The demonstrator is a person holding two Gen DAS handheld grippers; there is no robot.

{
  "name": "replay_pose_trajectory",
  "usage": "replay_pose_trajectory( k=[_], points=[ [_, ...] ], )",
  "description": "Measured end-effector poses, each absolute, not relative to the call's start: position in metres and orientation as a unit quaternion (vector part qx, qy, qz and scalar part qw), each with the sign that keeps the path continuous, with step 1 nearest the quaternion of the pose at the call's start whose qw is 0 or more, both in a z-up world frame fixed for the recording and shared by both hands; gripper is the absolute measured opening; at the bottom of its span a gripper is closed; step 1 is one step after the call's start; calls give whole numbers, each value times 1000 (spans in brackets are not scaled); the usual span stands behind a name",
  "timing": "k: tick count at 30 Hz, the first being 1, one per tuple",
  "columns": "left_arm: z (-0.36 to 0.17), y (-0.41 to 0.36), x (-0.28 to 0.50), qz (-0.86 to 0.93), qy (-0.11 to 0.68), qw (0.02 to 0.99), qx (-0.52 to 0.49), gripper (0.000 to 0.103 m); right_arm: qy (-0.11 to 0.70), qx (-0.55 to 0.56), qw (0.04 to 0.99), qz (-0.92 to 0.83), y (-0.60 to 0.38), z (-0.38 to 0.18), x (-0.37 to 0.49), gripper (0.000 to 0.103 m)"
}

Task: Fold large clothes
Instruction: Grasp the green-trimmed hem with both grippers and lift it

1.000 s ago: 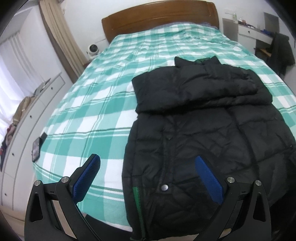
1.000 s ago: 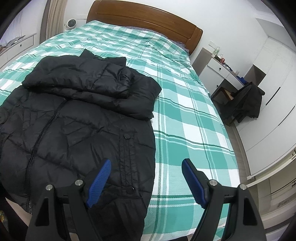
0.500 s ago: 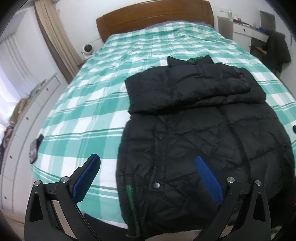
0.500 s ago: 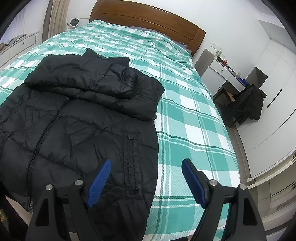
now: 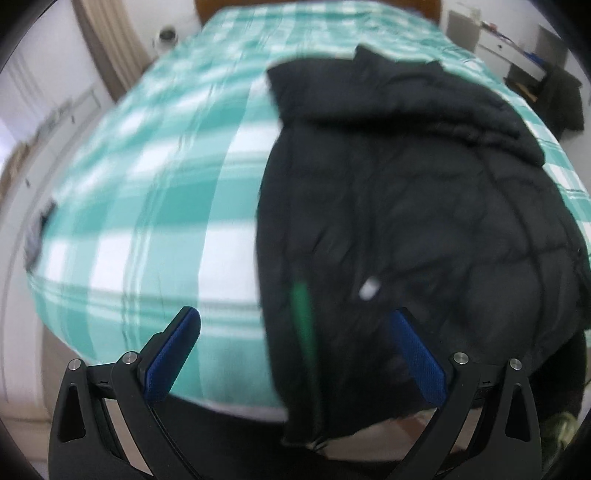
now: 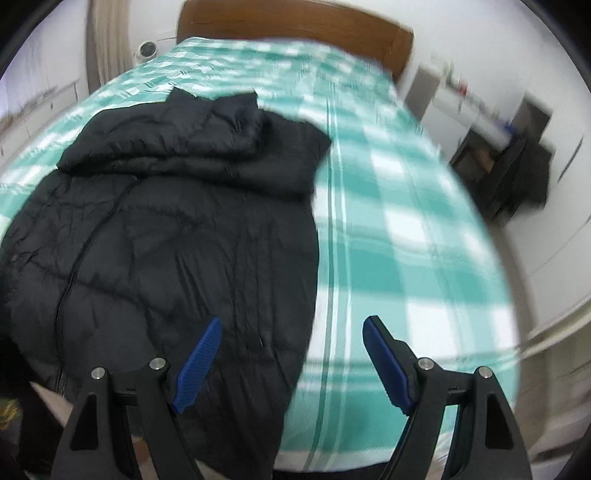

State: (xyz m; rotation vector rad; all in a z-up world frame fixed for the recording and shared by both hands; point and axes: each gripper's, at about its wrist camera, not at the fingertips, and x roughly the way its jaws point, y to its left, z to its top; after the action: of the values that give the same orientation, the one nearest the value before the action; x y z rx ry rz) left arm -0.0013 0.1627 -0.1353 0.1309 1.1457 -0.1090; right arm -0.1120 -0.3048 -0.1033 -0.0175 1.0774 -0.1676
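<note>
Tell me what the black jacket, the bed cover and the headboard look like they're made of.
Jacket: probably thin synthetic shell over padding; quilted, puffy, with a slight sheen. Bed cover: woven fabric, likely cotton, matte, in a green and white check. Headboard: wood or wood veneer, brown with a smooth, faintly glossy finish.

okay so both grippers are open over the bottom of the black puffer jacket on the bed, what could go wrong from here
The black jacket has its hem hanging over the bed's near edge, so a weak pinch by the left gripper or right gripper might let it slide off. The sleeves folded across the chest may spill open when the hem is lifted.
</note>
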Motion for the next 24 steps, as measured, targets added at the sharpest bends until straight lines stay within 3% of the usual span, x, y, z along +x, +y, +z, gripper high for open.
replay_pose_trajectory(
  k=[4,10,11,12,13,14,16,20,24],
  points=[
    [-173,173,-5,-87,575,813,17,102,533,67,843,-30,-320,-137,-128,81],
    [-202,165,-10,-113,600,792,6,101,558,93,825,5,-314,-174,-139,81],
    [-201,166,-12,-118,603,789,-3,87,557,106,824,15,-314,-175,-140,77],
    [-199,167,-14,-130,606,784,-15,75,558,119,820,29,-312,-174,-141,65],
    [-198,168,-15,-143,612,778,-27,48,561,126,818,41,-311,-173,-140,26],
    [-195,169,-16,-142,614,776,-30,33,560,124,818,41,-309,-168,-140,23],
    [-182,171,-19,-143,611,778,-33,16,561,133,816,47,-310,-157,-138,15],
    [-139,181,-26,-165,585,792,-60,15,527,202,822,80,-321,-110,-140,13],
    [-117,184,-44,-176,580,794,-41,14,524,179,826,103,-318,-75,-151,13]
  ],
)
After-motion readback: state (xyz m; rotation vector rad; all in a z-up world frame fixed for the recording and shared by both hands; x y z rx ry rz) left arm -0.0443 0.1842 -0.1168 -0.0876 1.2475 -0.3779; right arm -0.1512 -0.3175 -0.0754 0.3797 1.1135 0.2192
